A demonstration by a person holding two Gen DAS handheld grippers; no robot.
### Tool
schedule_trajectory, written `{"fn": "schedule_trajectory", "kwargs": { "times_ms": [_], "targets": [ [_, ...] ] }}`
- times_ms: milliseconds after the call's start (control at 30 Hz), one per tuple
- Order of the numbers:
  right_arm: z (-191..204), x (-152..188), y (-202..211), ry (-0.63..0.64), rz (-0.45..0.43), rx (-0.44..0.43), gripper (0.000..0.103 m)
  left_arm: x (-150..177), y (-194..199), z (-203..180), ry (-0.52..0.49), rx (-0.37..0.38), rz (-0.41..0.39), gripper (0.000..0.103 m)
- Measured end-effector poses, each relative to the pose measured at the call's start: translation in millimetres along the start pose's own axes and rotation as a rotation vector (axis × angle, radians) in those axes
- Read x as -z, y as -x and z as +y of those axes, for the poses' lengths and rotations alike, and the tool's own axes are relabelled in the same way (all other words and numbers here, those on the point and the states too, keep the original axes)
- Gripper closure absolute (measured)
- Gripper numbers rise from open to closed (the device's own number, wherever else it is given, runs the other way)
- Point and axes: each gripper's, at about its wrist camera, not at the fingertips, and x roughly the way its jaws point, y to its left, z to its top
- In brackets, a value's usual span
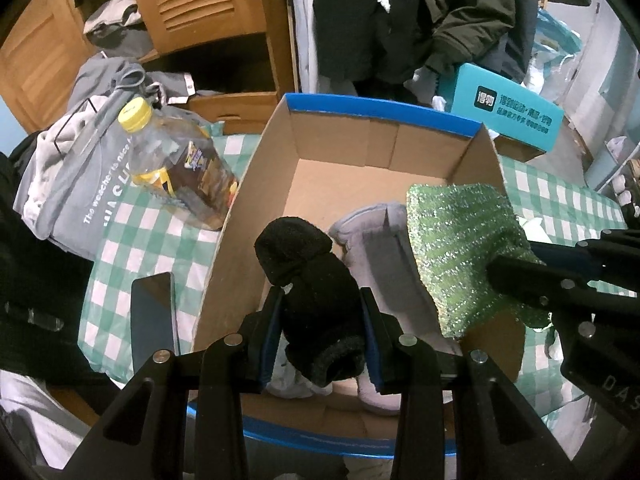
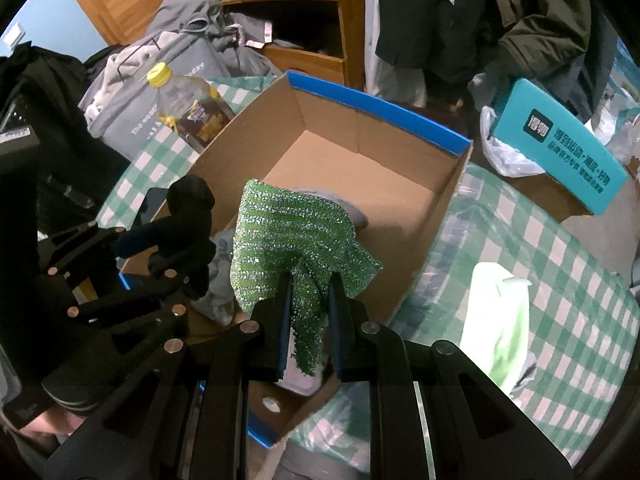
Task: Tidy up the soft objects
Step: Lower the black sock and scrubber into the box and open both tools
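My left gripper (image 1: 322, 312) has its fingers part-way apart and pinching a black sock (image 1: 308, 276), which bulges out above the pads and hangs over the near end of the box (image 1: 352, 148). My right gripper (image 2: 310, 308) has its fingers drawn almost together, clamped on a bunched corner of the green cloth (image 2: 296, 236); the rest of that glittery cloth fans out over the middle of the box. From the left wrist I see the right gripper coming in from the right edge with the cloth draped over the box's right wall, and from the right wrist I see the left gripper at the left with the sock just beside the cloth. The box is open cardboard with a blue rim and sits on a green checked sheet (image 2: 560, 280). Inside it, near my end, lie grey soft items (image 1: 372, 248); I cannot tell exactly what they are. The far half of its floor shows bare cardboard. Left of the box a bottle (image 1: 176, 160) with a yellow cap lies tilted on the sheet, and a pale green cloth (image 2: 496, 320) lies on the sheet to the right.
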Motion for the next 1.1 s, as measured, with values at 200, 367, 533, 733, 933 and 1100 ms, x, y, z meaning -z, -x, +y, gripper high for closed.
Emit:
{"fn": "schedule_trajectory", "kwargs": {
  "times_ms": [200, 367, 533, 733, 933, 1100],
  "targets": [
    [-1, -3, -6, -0.014, 0.002, -0.017, 0.082, -1, -3, 1, 0.006, -0.007, 0.012, 0.062],
    [-3, -5, -3, -0.022, -0.019, -0.018, 0.069, -2, -2, 2, 0.014, -0.020, 0.005, 0.042],
    [-4, -7, 4, -0.028, -0.044, -0.004, 0.057, -4, 1, 3, 0.016, -0.032, -0.007, 0.030],
    [-14, -4, 15, -0.050, -0.065, 0.024, 0.050, -5, 4, 0, 0.011, -0.029, -0.010, 0.029],
    [-31, 7, 22, -0.092, -0.063, 0.050, 0.045, -6, 10, -12, -0.009, -0.022, -0.023, 0.025],
    [-49, 19, 27, -0.135, -0.054, 0.071, 0.045, -6, 15, -25, -0.032, -0.004, -0.034, 0.024]
  ]
}}
